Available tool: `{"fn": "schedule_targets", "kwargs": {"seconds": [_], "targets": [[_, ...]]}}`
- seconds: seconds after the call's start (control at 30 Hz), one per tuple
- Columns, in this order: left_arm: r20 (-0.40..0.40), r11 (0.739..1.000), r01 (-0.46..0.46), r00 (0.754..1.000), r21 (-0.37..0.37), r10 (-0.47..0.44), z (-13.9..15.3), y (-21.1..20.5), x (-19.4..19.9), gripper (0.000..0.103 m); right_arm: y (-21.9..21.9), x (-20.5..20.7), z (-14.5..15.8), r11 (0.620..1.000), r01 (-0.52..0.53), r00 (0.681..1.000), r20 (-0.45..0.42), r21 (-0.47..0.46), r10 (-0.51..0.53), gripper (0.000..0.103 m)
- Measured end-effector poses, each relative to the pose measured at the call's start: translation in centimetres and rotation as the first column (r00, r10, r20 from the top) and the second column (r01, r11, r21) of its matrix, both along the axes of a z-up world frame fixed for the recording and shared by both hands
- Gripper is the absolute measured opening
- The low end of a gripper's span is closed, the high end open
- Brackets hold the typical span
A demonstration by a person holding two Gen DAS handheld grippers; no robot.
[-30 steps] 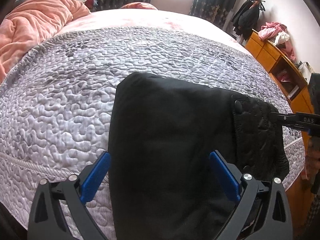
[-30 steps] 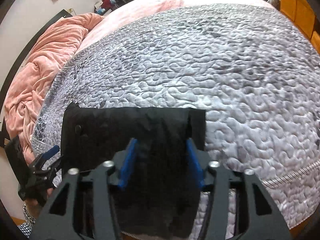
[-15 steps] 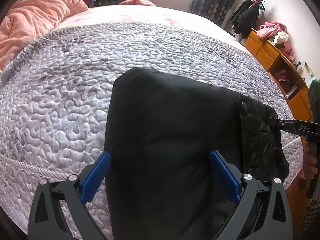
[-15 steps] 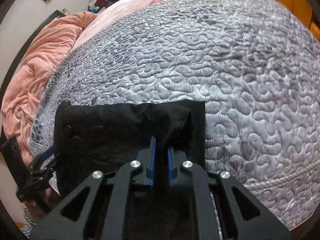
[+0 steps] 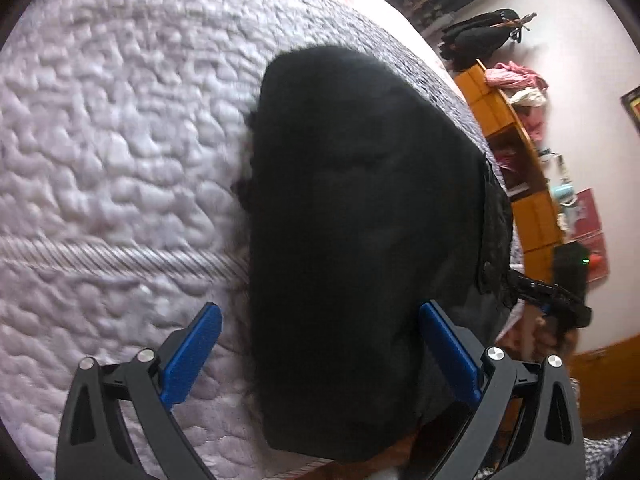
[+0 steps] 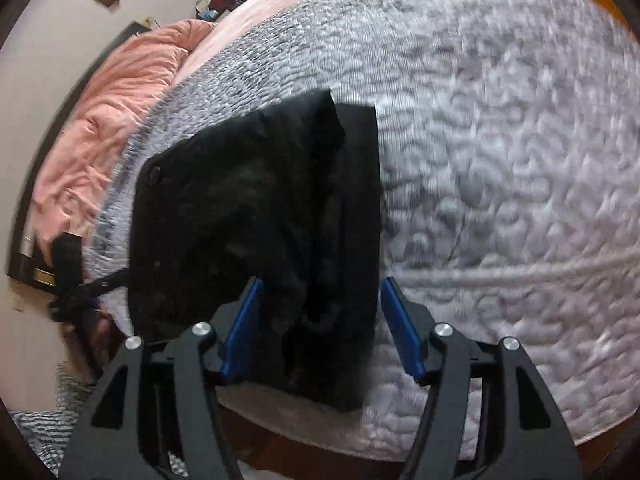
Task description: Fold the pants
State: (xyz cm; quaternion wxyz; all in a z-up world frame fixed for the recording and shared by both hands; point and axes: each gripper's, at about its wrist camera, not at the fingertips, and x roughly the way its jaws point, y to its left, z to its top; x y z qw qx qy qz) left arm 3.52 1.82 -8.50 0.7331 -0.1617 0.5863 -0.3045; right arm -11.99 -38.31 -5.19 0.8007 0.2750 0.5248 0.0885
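Note:
The black pants [image 5: 352,216] lie folded in a thick bundle at the near edge of the bed, part hanging over the edge. My left gripper [image 5: 320,332] is open, its blue pads on either side of the bundle's near end. The pants also show in the right wrist view [image 6: 256,208], with the waistband and a button at the left. My right gripper [image 6: 320,312] is open around the near end of the bundle. Each gripper shows small in the other's view, at the far side of the pants.
A grey quilted bedspread [image 6: 500,160] covers the bed, with a corded seam near its edge. A pink duvet [image 6: 108,120] is heaped at the head. An orange shelf unit [image 5: 520,168] with clothes stands beside the bed.
Both views have swung and dropped toward the bed edge. My right gripper, shut on the pants half a second ago, has opened. The pants now hang partly over the edge.

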Motion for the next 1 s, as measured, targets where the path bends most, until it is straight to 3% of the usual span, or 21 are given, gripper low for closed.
{"fn": "schedule_targets", "kwargs": {"seconds": [0.13, 0.43, 0.6, 0.73, 0.83, 0.9, 0.97, 1.0], "targets": [[-0.024, 0.994, 0.046, 0.999, -0.096, -0.048, -1.4, -0.5, -0.1, 0.099, -0.6, -0.5, -1.3, 0.992, 0.001, 1.000, 0.001, 0.128, -0.001, 0.062], [-0.124, 0.968, 0.088, 0.985, -0.236, -0.120, -3.2, -1.1, 1.9, 0.099, -2.1, 0.1, -3.1, 0.965, -0.006, 1.000, -0.017, 0.260, 0.011, 0.070], [-0.204, 0.954, 0.051, 0.972, -0.294, -0.115, -4.0, -1.2, 2.9, 0.100, -2.8, 0.5, -4.5, 0.950, -0.011, 0.999, -0.043, 0.311, 0.025, 0.080], [-0.216, 0.956, 0.036, 0.971, -0.291, -0.102, -4.1, -1.9, 3.0, 0.100, -2.9, 1.2, -6.3, 0.906, -0.009, 0.999, -0.044, 0.424, 0.030, 0.080], [-0.228, 0.950, 0.020, 0.969, -0.311, -0.095, -3.9, -2.0, 2.7, 0.099, -2.6, 1.5, -5.9, 0.904, -0.017, 0.999, -0.025, 0.427, 0.030, 0.068], [-0.235, 0.931, -0.014, 0.969, -0.365, -0.078, -3.5, -1.9, 2.4, 0.097, -2.4, 1.2, -5.3, 0.913, -0.018, 1.000, -0.013, 0.408, 0.025, 0.052], [-0.238, 0.934, -0.023, 0.969, -0.356, -0.067, -3.3, -1.8, 2.2, 0.082, -1.9, 0.8, -3.9, 0.924, -0.028, 0.999, 0.026, 0.381, 0.020, 0.043], [-0.247, 0.935, -0.041, 0.968, -0.353, -0.051, -3.2, -1.7, 2.1, 0.069, -1.6, 0.6, -3.2, 0.931, -0.035, 0.999, 0.047, 0.364, 0.020, 0.039]]}}
